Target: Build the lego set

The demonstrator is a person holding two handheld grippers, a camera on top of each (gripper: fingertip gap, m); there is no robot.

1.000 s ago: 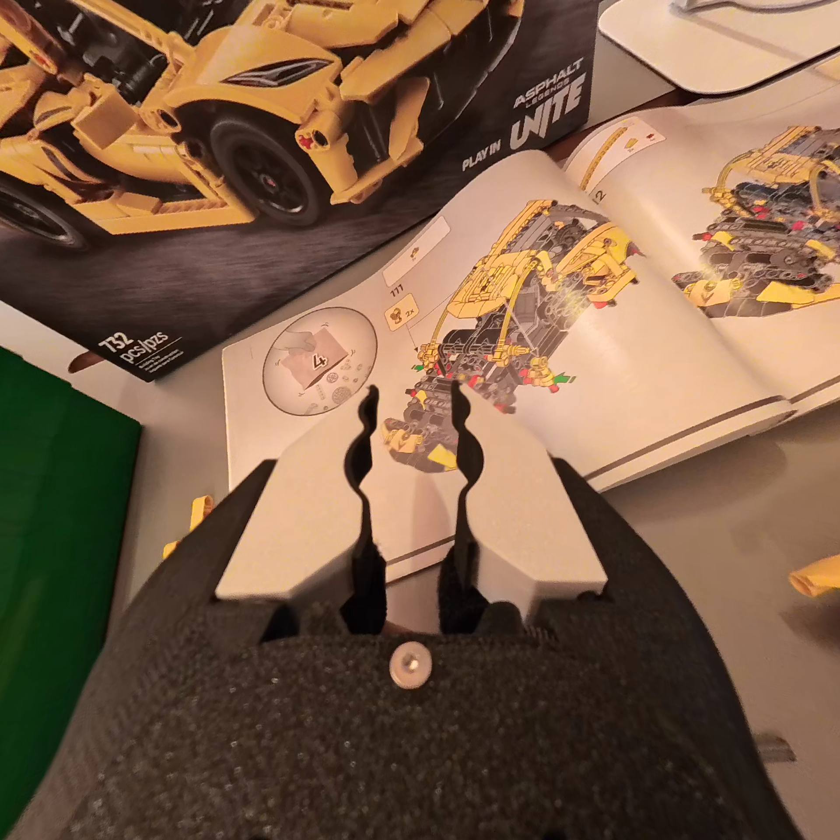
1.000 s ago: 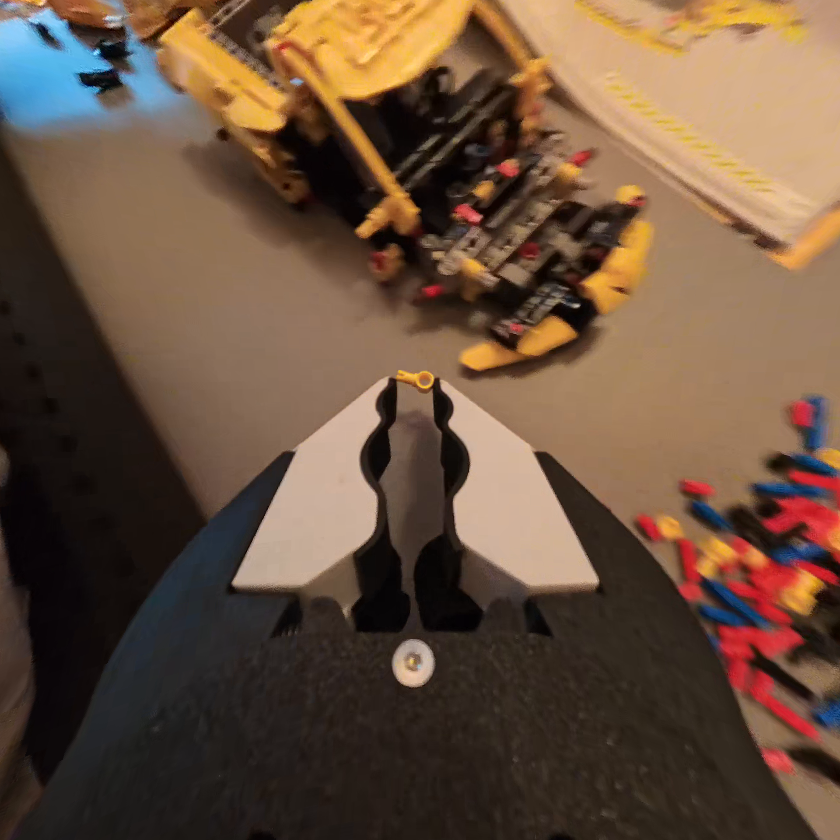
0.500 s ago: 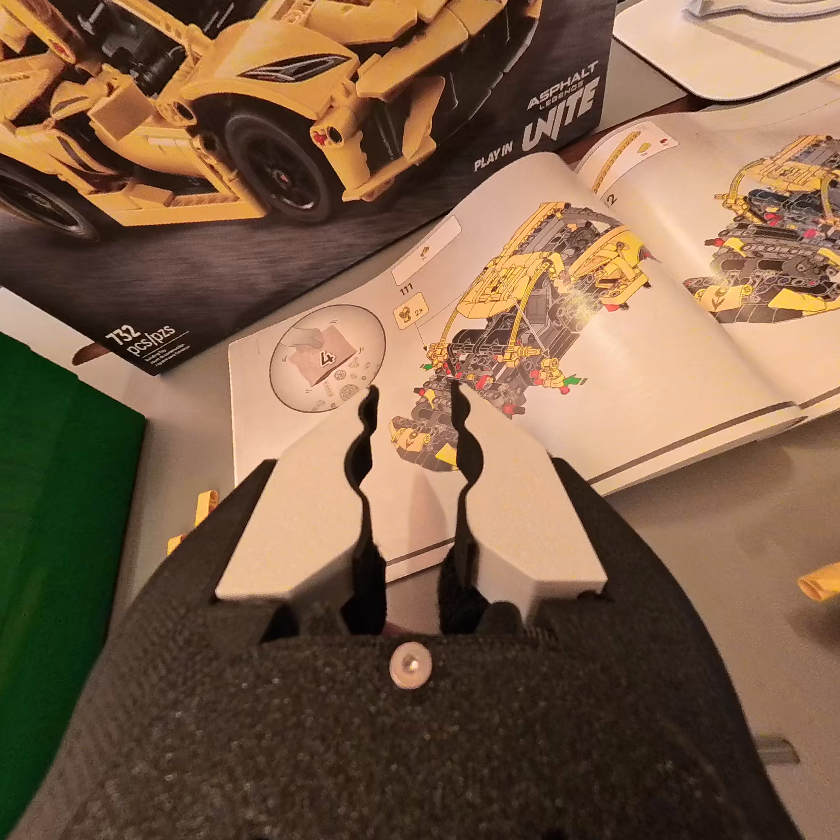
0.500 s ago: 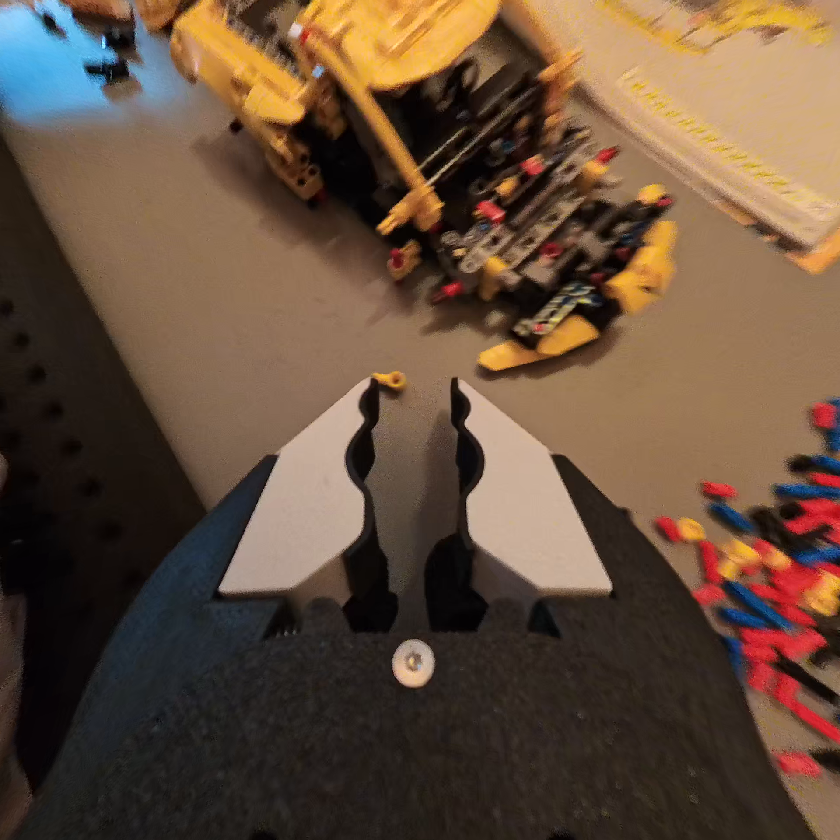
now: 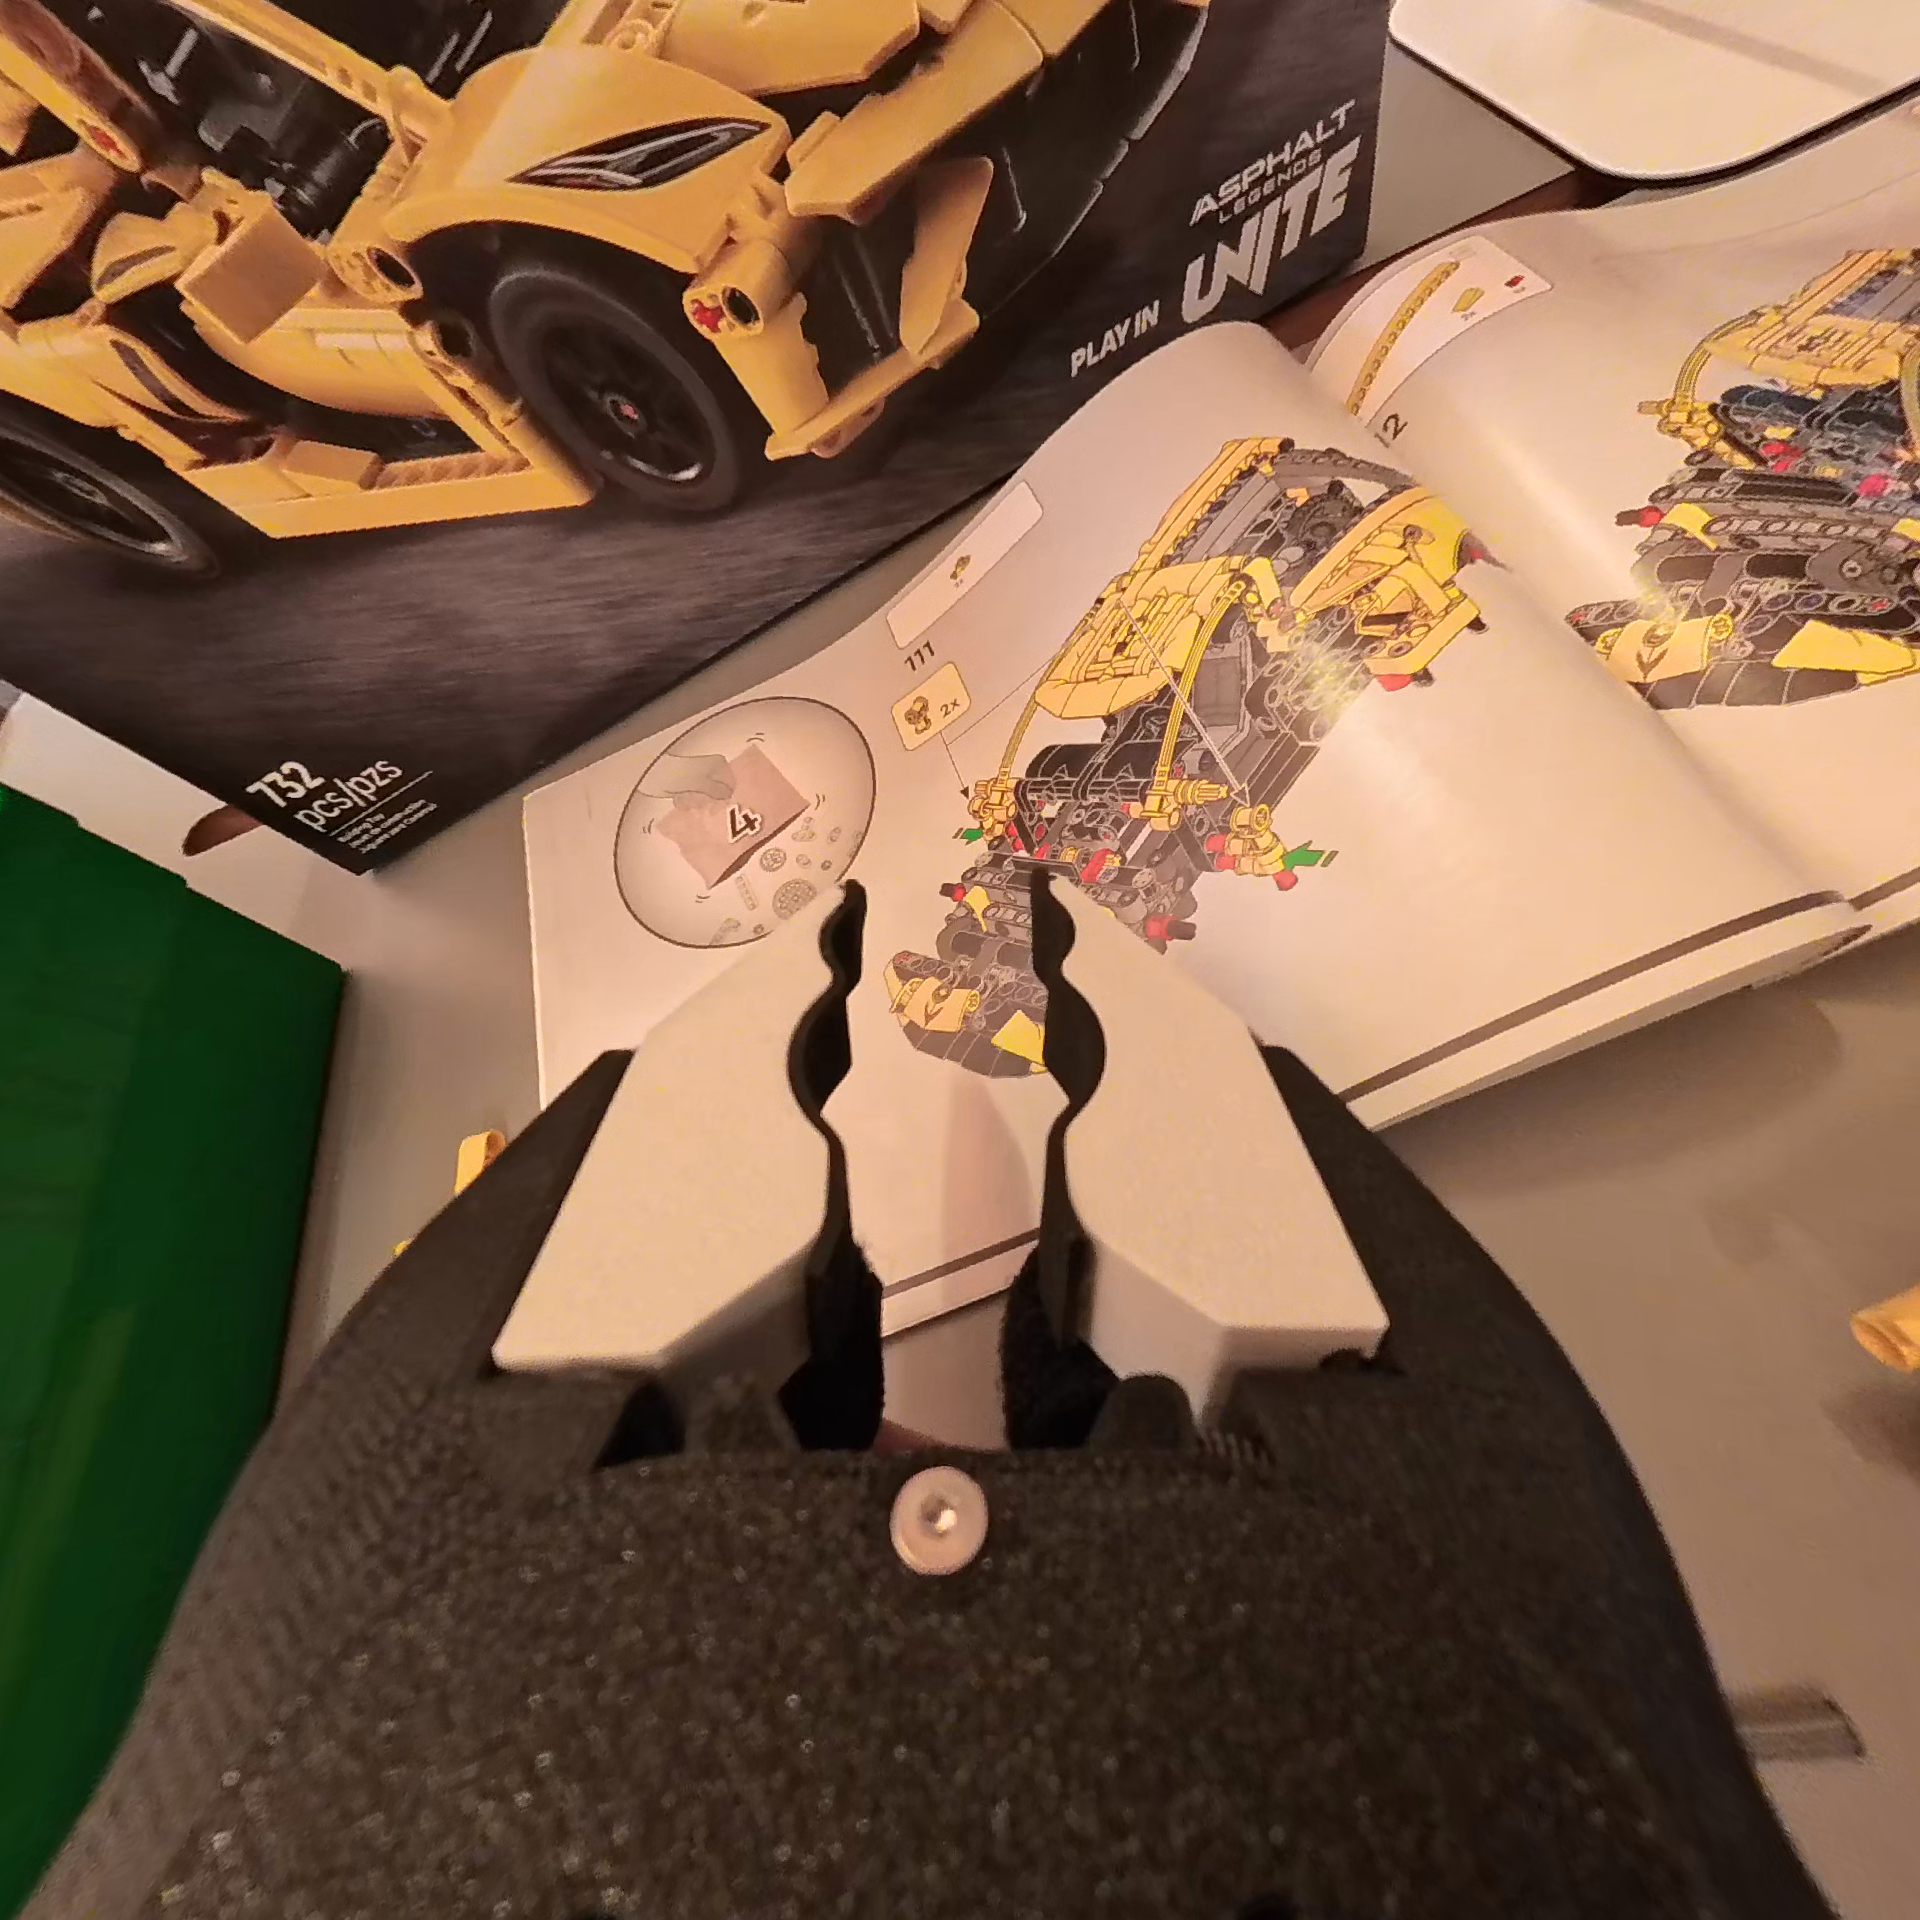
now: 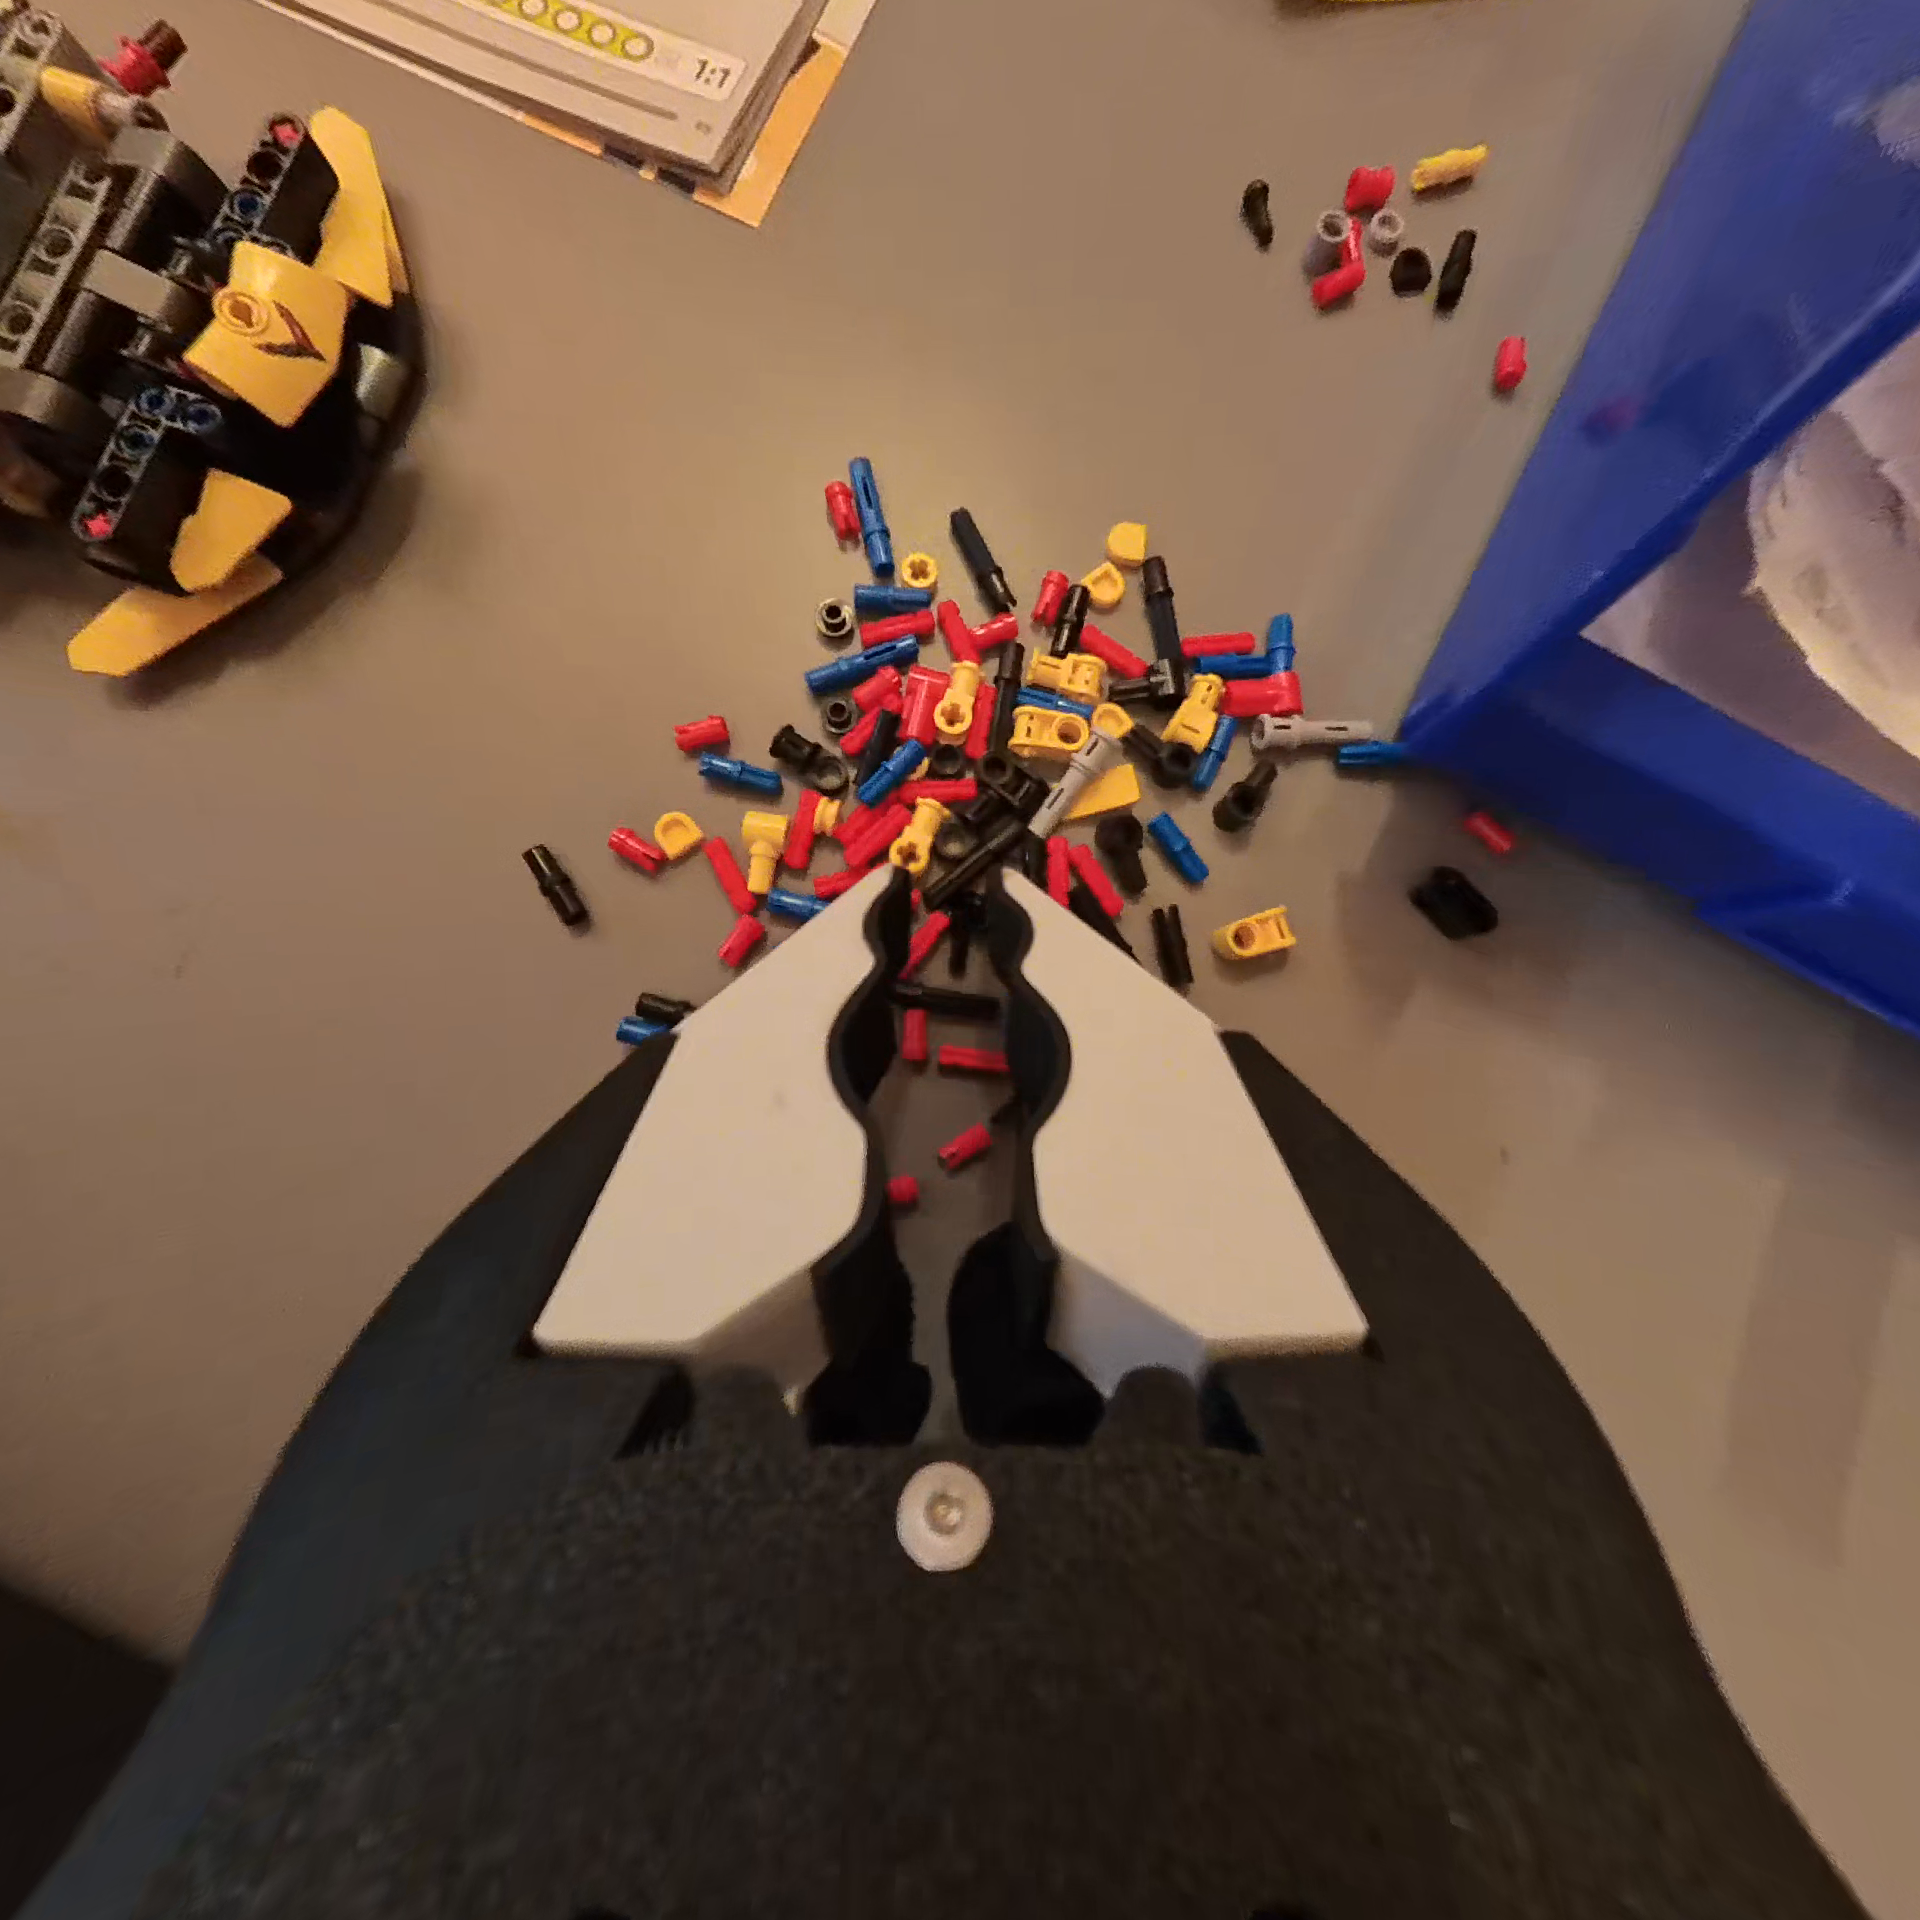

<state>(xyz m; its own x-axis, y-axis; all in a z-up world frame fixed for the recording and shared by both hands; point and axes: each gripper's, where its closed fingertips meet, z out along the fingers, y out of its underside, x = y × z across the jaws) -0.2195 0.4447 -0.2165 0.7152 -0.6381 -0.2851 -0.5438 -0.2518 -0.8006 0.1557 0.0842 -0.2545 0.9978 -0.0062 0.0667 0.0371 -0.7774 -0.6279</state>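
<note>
The pile of small pieces point(image 6: 997, 727) lies just ahead of the right gripper's fingers point(image 6: 769, 1132); the half-built car point(image 6: 197, 374) sits far left, the bin point(image 6: 1704, 582) right. The open booklet point(image 5: 1299, 748) lies under the left gripper's fingers point(image 5: 717, 1164), the box point(image 5: 644, 343) beyond.

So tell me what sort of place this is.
Probably a hobby or work table indoors, set up for building a toy car. On the grey tabletop lie an open instruction booklet, the set's box, a pile of small pins and the half-built model, beside a blue bin.
</note>
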